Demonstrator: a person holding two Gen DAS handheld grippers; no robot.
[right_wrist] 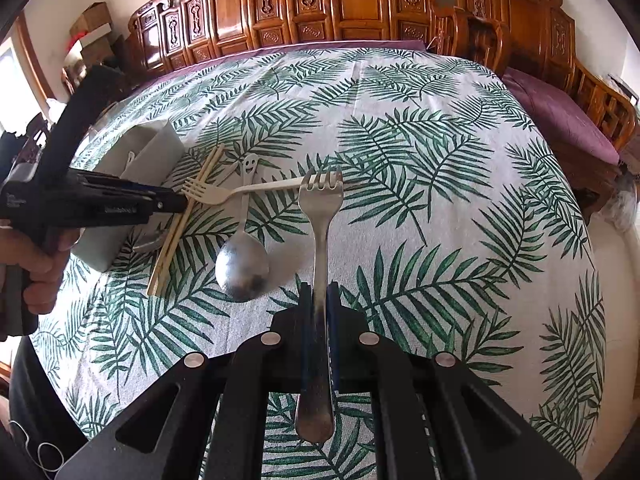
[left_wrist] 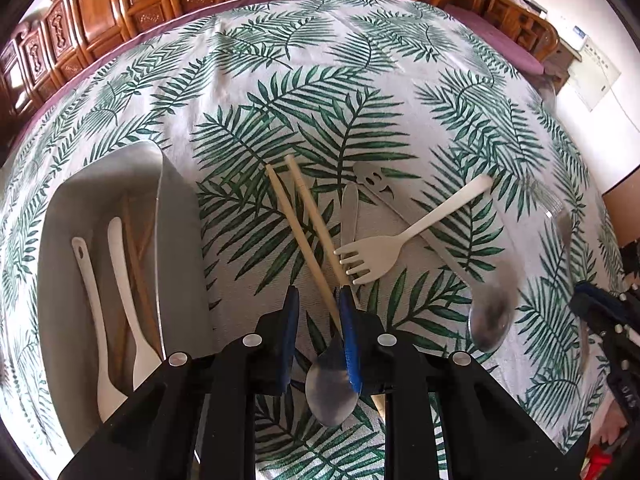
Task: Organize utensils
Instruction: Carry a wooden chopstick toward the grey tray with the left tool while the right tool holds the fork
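Right gripper (right_wrist: 319,296) is clenched on a metal fork (right_wrist: 320,216), held above the bench (right_wrist: 440,200), tines pointing away. Left gripper (left_wrist: 319,304) is lowered over the chopsticks (left_wrist: 304,216); one stick is seen between its fingers (left_wrist: 349,320), grip not clear. A cream fork (left_wrist: 384,248) and smiley spoon (right_wrist: 242,256) lie beside them. The grey organizer (left_wrist: 176,216) sits at left, holding white utensils (left_wrist: 120,280).

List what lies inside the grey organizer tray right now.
The grey tray holds two white utensils and brown chopsticks alongside them. The left gripper body hides the near end, so anything there is unseen.
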